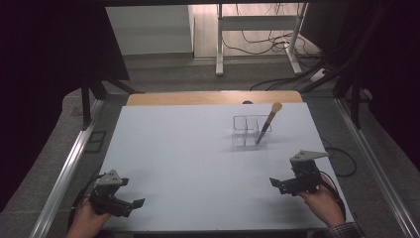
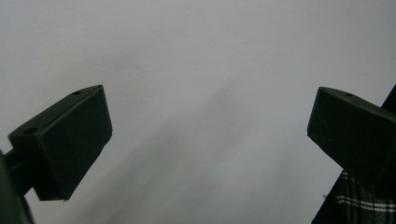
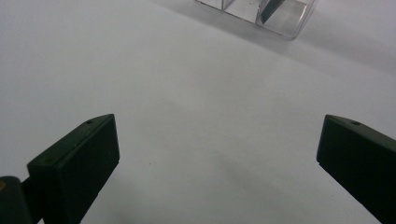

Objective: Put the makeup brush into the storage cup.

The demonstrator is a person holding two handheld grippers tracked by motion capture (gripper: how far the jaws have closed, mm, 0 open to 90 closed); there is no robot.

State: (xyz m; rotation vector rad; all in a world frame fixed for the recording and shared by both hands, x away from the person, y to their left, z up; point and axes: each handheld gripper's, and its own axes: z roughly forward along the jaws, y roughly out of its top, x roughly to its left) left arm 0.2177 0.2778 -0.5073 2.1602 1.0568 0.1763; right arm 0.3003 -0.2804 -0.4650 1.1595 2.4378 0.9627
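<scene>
A clear compartmented box (image 1: 247,132) stands on the white table (image 1: 188,158), right of centre toward the far side. A brush (image 1: 268,123) with a wooden handle and a dark lower end leans in its right front compartment. My left gripper (image 1: 133,206) rests low at the near left corner, jaws wide apart over bare table (image 2: 210,135). My right gripper (image 1: 278,186) sits at the near right, open too (image 3: 217,158), with nothing between the jaws. In the right gripper view, the box (image 3: 294,16) and the brush's dark end (image 3: 270,9) lie ahead at the top edge.
A wooden strip (image 1: 213,97) borders the table's far edge. Metal rails (image 1: 69,163) run along both sides. Behind the table stand a desk frame (image 1: 257,34) and floor cables (image 1: 277,47). A plaid sleeve (image 2: 362,200) shows beside the left gripper's right jaw.
</scene>
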